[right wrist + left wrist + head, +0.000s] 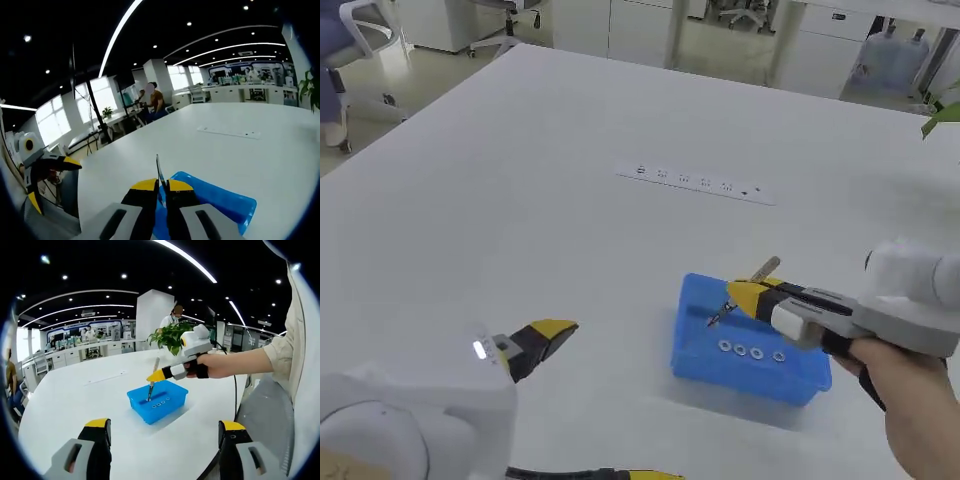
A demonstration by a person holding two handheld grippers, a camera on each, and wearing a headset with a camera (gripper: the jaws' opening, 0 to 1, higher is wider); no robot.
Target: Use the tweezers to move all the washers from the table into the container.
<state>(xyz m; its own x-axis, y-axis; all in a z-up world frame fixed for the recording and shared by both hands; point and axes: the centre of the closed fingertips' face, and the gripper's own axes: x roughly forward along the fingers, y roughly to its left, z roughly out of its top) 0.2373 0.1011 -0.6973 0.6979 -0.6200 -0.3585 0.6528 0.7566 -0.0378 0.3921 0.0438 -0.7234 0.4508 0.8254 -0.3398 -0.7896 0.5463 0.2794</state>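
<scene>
My left gripper [165, 424] hangs at the bottom of the frame, jaws wide apart and holding nothing. Beyond it my right gripper [735, 297] is clamped on the tweezers [720, 314], whose tips dip into the blue container [750, 382] at lower right, just above a row of washers [750, 351] on its floor (whether the tips carry one, I can't tell). I'd release only with the tips low inside the walls, so nothing bounces out. My right hand [910, 400] reaches in from the right edge, tweezers slanting down-left.

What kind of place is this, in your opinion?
Probably an open-plan office or lab: a large white table, rows of desks behind it, and long ceiling strip lights overhead.
</scene>
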